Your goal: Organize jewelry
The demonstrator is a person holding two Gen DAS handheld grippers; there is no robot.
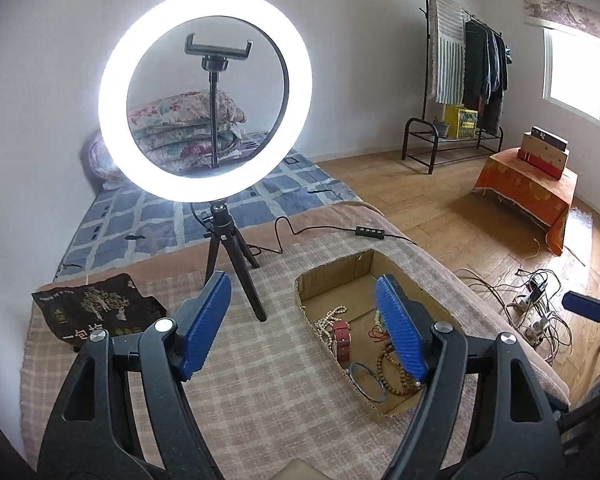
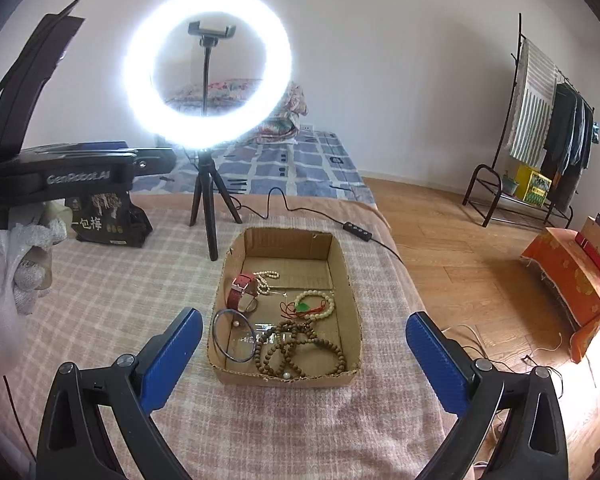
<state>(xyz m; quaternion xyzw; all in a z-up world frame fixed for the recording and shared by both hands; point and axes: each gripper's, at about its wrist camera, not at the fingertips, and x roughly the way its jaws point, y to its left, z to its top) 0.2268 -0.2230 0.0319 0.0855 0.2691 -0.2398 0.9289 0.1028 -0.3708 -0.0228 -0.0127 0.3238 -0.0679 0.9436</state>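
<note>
The cardboard box [image 2: 286, 300] of jewelry sits on the checked blanket [image 2: 120, 300], between and ahead of the wide-open right tongs [image 2: 304, 356]. The left view hides part of it behind the open, empty left tongs [image 1: 304, 328]; only the right view shows the green pendant [image 2: 303, 307].

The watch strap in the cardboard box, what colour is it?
Red, clearest in the right wrist view: watch strap in the cardboard box.
</note>
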